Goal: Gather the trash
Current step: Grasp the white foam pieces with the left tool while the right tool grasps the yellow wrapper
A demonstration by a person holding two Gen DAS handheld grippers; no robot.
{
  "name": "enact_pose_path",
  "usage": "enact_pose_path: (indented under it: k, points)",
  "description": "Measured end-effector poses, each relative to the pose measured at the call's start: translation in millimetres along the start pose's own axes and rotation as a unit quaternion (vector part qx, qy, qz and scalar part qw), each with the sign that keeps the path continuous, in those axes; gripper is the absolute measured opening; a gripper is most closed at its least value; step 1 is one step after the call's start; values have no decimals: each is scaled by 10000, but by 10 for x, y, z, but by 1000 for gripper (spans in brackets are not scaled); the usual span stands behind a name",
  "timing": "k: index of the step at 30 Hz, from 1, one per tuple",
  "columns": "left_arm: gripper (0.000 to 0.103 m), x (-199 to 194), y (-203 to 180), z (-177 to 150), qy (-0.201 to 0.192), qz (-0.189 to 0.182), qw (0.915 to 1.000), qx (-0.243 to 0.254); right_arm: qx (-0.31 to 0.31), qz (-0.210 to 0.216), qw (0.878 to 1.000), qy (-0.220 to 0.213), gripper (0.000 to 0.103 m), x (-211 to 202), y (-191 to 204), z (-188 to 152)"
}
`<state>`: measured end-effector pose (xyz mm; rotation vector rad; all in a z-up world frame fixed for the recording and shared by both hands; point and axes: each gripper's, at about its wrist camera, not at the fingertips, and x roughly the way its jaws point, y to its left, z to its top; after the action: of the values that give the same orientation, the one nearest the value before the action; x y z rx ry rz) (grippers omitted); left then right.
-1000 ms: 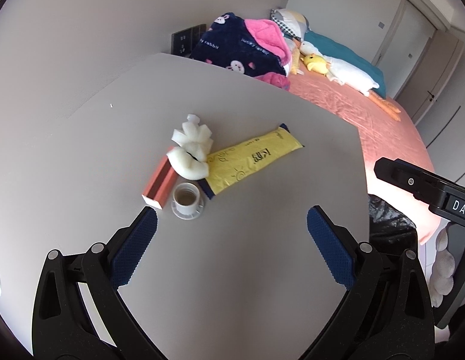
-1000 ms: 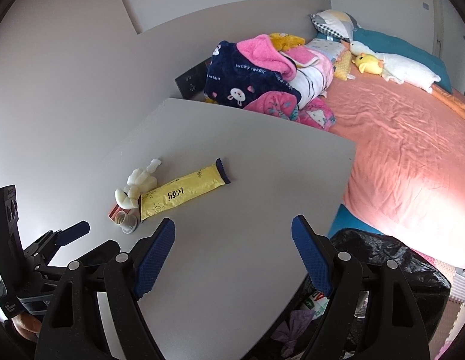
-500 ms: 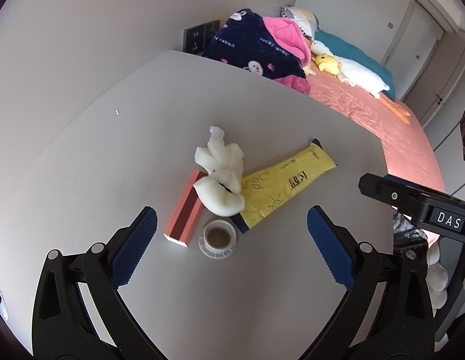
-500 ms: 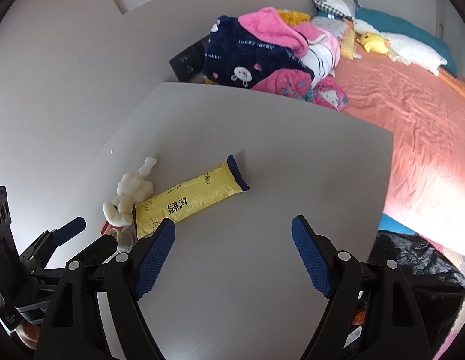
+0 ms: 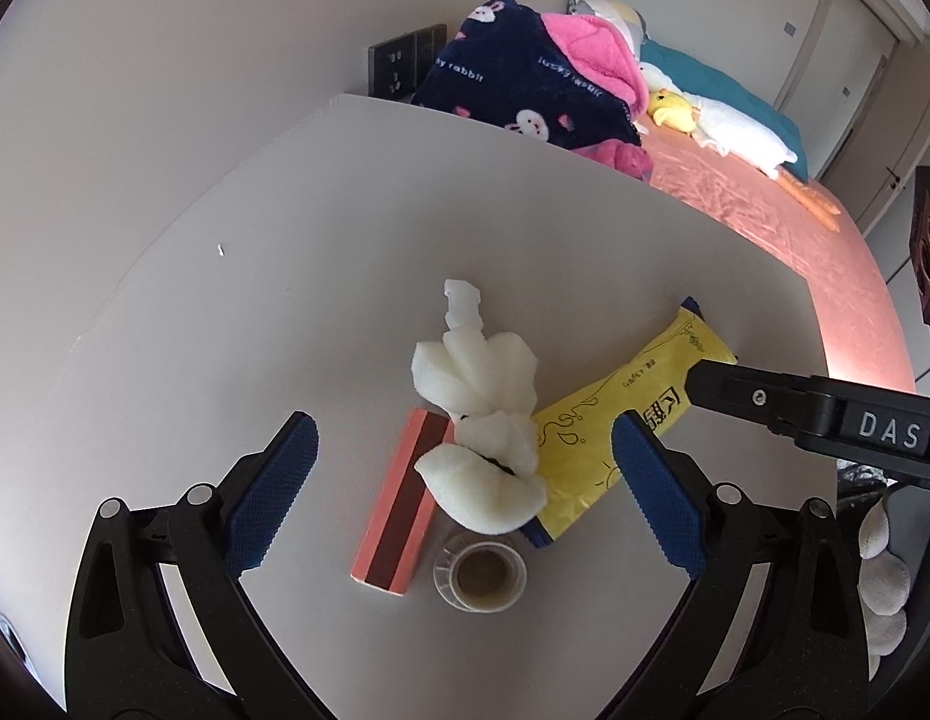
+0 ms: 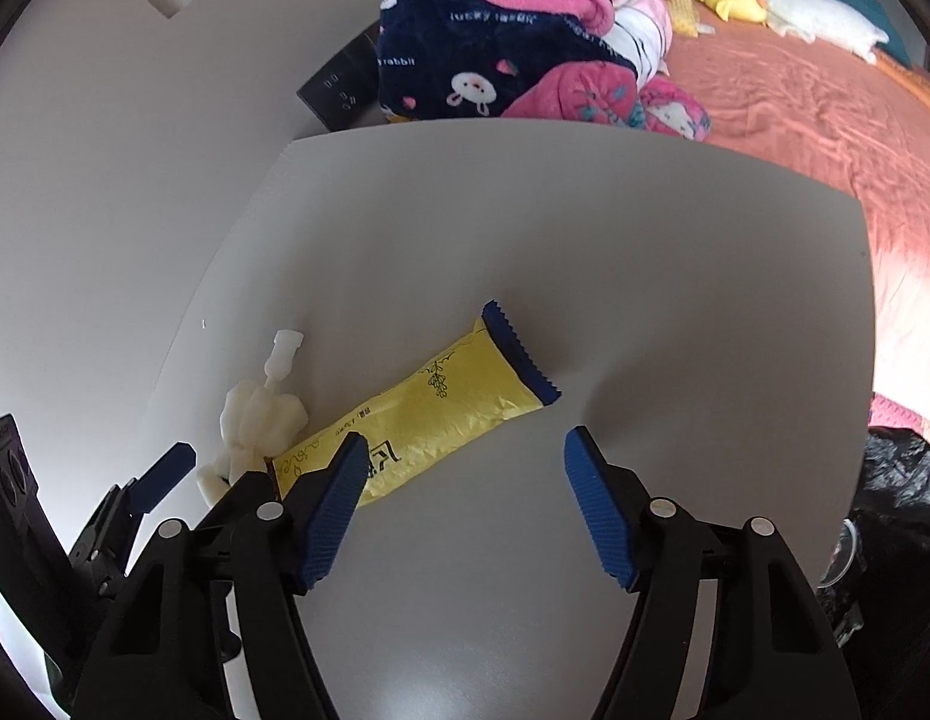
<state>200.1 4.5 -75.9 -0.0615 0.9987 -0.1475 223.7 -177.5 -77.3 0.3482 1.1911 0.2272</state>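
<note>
On the grey table (image 5: 285,300) lies a small heap of trash: twisted white foam (image 5: 477,384), a pink and brown box (image 5: 405,510), a small clear cup (image 5: 480,576) and a yellow snack wrapper (image 5: 615,420). My left gripper (image 5: 459,480) hovers open over the heap, with the foam, box and cup between its fingers but not touched. In the right wrist view the wrapper (image 6: 441,414) and foam (image 6: 255,420) lie just ahead of my right gripper (image 6: 465,504). Its jaws are closing, with bare table between them and the left finger (image 6: 333,504) over the wrapper's near end.
Beyond the table is a bed (image 5: 765,228) with an orange sheet, piled blankets (image 5: 525,84) and plush toys. A black trash bag (image 6: 897,516) sits at the table's right edge. A dark wall socket panel (image 5: 405,60) is behind the table.
Both grippers have moved forward and down toward the trash, which now looks larger and closer. The right gripper's jaws have narrowed, and it now shows beside the left gripper over the wrapper.
</note>
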Motion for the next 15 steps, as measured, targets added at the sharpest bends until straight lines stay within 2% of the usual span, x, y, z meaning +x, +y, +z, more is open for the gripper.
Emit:
enact_pose_path:
  k: [2,5,7,9,10,11,14,15]
  points:
    - [87,36,15,18,54,-41,10000,14,50,-45,10000,16,66,51,31,25]
    - [83,76,26,36,115,-39,9999,46,29,-166,9999,-22,63,105,106,72]
    - [81,89,36,46,123,-66,9999,58,-12,-239,9997,-16,56,138,151,107]
    - [80,107,40,61,137,-74,9998,83,-80,-243,9997,0,35,169,181,137]
    - [79,117,40,69,145,-68,9998,99,-55,-181,9998,-5,34,174,176,158]
    - [77,130,40,79,160,-70,9998,112,-54,-151,9998,-82,28,158,177,170]
    - [74,160,41,108,178,-84,9997,147,-185,-184,9994,-209,23,122,198,195]
    - [74,169,40,119,177,-84,9997,162,-260,-202,9991,-260,13,97,198,189]
